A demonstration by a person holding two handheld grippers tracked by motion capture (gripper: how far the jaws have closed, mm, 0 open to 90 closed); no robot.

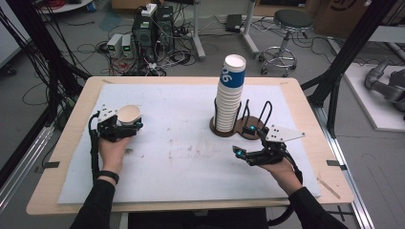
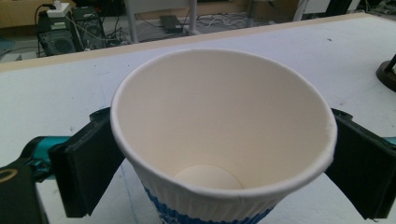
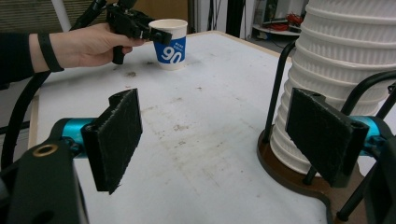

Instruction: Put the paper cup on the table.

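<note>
**One cup set out, stack still waiting**

A single paper cup (image 1: 129, 115) stands upright near the table's (image 1: 62, 143) left edge, between the left gripper's (image 1: 119, 125) spread jaws, pads apparently just clear (release looks finished). The right gripper (image 1: 242, 140) hangs open, empty, beside the cup stack (image 1: 229, 93) in its holder (image 1: 246, 129), toward the far right.

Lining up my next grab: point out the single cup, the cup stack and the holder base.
single cup (image 3: 171, 48), right gripper view, blue printed wall.
cup stack (image 1: 228, 102), high view, ribbed side.
holder base (image 3: 286, 176), right gripper view, brown disc's top.
</note>
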